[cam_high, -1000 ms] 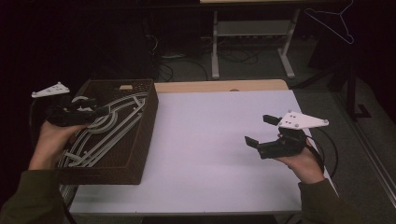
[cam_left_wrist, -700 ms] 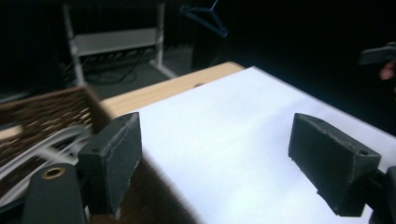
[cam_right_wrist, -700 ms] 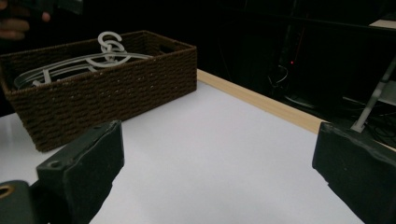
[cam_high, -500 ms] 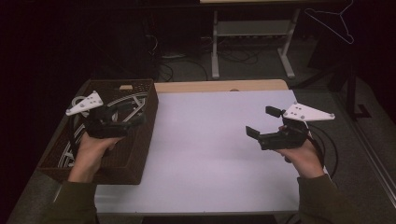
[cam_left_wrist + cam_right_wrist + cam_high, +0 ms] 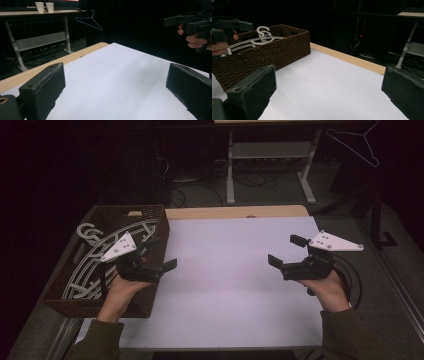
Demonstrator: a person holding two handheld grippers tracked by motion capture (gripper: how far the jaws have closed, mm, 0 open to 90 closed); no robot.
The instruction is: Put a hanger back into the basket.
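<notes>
I see my left gripper [image 5: 159, 254] held at the right edge of the brown woven basket [image 5: 150, 213], jaws spread wide and gripping nothing. White plastic hangers [image 5: 87, 257] lie piled inside the basket, just left of that gripper. My right gripper [image 5: 284, 251] sits well apart over the right side of the white tabletop [image 5: 225, 270], jaws likewise wide apart and empty, facing the basket.
</notes>
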